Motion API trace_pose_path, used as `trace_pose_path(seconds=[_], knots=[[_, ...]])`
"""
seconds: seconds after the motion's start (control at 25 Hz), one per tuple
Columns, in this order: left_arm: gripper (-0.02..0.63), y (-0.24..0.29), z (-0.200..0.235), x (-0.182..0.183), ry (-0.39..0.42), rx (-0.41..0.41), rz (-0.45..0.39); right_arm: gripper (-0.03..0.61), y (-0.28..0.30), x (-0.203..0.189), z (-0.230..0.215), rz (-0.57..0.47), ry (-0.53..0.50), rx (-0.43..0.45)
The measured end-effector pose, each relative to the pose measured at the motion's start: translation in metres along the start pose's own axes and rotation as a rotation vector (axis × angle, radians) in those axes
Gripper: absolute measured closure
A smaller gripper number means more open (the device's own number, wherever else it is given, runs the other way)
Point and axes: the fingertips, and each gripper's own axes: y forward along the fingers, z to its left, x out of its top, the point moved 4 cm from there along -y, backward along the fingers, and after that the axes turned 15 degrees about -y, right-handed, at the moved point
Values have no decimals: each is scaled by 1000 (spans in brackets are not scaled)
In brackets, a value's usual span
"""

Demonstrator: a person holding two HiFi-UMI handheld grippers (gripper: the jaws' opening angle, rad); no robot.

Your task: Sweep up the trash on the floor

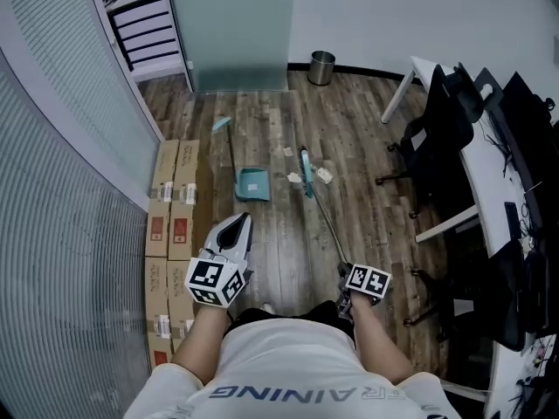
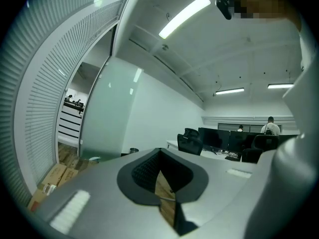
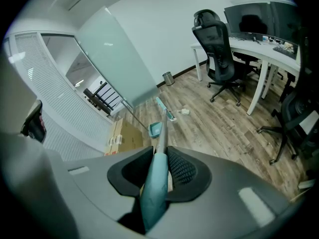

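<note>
Clearly the sweeping has barely begun. Several pale scraps of trash (image 1: 324,175) lie loose on the wooden floor (image 1: 279,251), well ahead of the person, grouped around the broom head and just to the right of the dustpan. Another scrap (image 1: 288,151) sits a little farther off, toward the glass partition (image 1: 231,33).

The right gripper (image 1: 348,278) points steeply down with its fingers clenched on the teal grip of the broom (image 1: 321,215). The broom's long handle slants away to a head resting on the floor among the scraps.

The left gripper (image 1: 240,223) points roughly level. Its fingers are pressed together on nothing, and only floorboards show through the small gap beneath them.

The teal dustpan (image 1: 252,184) stands on the floor by itself, its thin handle leaning up and away, and neither gripper touches it. From here its tray looks bare, though it is too small to be sure.

A small metal bin (image 1: 322,66) waits by the far wall. Cardboard boxes (image 1: 170,221) line the left side, and office chairs (image 1: 437,133) stand on the right.

What is left, as I judge it, is nearly everything:
- gathering the scraps with the broom
- taking up the dustpan with the free gripper
- brushing the pile in
- probably emptying it into the bin
</note>
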Motion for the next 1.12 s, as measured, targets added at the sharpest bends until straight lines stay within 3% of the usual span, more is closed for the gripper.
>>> trace_pose_path(seconds=[0.2,0.6,1.12], knots=[[612,3,26,0,-44,8,24,471,5,15,10,-37,32,3],[612,61,65,7,-64,57,43,471,57,64,-10,22,34,-29],[612,203,79,49,3,148,16,471,146,196,-54,57,15,16]])
